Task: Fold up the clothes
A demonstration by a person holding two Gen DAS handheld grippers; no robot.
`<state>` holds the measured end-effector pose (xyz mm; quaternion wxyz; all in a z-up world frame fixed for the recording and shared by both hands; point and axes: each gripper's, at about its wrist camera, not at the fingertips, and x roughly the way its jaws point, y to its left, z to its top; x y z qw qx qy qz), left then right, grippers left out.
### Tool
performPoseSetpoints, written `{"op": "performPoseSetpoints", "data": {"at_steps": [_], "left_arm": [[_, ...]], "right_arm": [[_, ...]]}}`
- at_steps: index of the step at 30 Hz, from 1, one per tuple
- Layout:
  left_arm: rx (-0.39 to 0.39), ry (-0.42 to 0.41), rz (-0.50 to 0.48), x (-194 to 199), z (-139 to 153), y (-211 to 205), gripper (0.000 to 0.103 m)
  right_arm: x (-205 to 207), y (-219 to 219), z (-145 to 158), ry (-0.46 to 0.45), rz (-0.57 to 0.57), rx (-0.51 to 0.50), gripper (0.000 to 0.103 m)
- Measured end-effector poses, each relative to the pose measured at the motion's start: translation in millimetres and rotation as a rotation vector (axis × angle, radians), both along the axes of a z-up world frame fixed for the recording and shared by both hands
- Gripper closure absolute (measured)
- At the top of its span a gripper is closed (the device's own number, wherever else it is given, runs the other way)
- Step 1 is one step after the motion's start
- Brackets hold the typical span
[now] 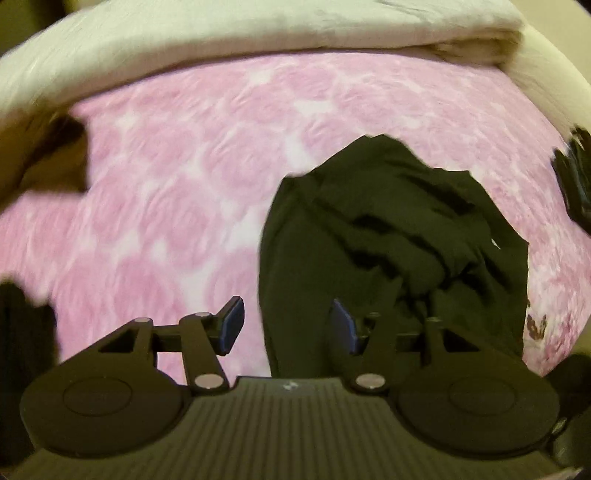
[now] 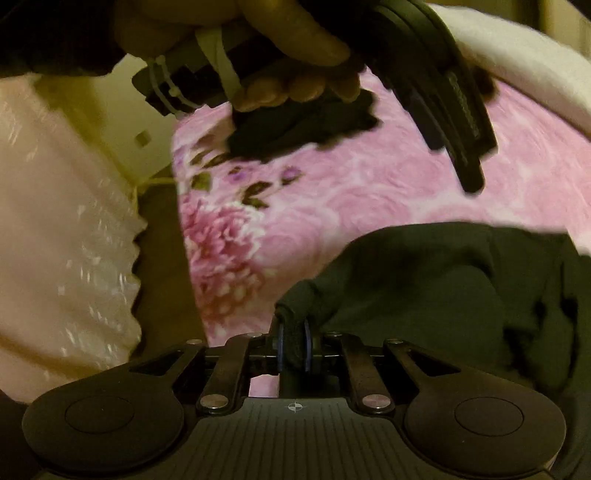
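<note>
While the left tool hangs above the bed with its blue pads spread and nothing between them, a dark garment lies crumpled on the pink floral blanket, right of centre in the left wrist view. One pad sits over the garment's near edge, but the fabric is not pinched. A folded cream blanket lies along the far side of the bed.

In the right wrist view, the right tool has its pads pressed onto a fold of the garment, whose bulk spreads to the right over the pink blanket. Above, a hand grips the handle of the left tool, and another dark piece of cloth lies on the bed beneath that hand. A pale frilled fabric hangs at the left edge.
</note>
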<state>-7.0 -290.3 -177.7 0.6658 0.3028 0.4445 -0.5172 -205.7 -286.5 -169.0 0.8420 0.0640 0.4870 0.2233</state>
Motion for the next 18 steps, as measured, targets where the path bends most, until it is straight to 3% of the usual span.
{"op": "performPoseSetpoints", "data": {"at_steps": [1,3,4,10,13,16,18], "left_arm": [[-0.005,-0.008,-0.035,-0.7,-4.3,-11.5,0.051],[-0.012,-0.021,-0.109,-4.0,-14.8,-38.0,0.049],[-0.012,-0.029,-0.151,-7.1,-20.8,-53.8,0.045],[-0.014,-0.104,-0.393,-26.8,-70.1,-156.0,0.039],[-0.014,-0.134,-0.458,-28.5,-96.9,-208.2,0.039],[-0.004,-0.158,-0.521,-32.4,-123.0,-253.9,0.039],[0.03,-0.18,-0.582,-37.2,-137.7,-268.8,0.042]], "right_arm": [[-4.0,-15.2,-0.3,0.015,-0.065,-0.001,0.068],[-14.1,-47.6,-0.3,0.029,-0.185,-0.023,0.052],[-20.1,-65.2,-0.9,0.038,-0.247,-0.041,0.049],[-77.4,-188.7,-38.3,0.189,-0.748,-0.246,0.044],[-107.3,-232.6,-64.1,0.262,-0.957,-0.222,0.039],[-123.8,-247.2,-86.8,0.267,-1.042,-0.116,0.036],[-122.9,-249.0,-95.5,0.245,-1.033,-0.069,0.036]]}}
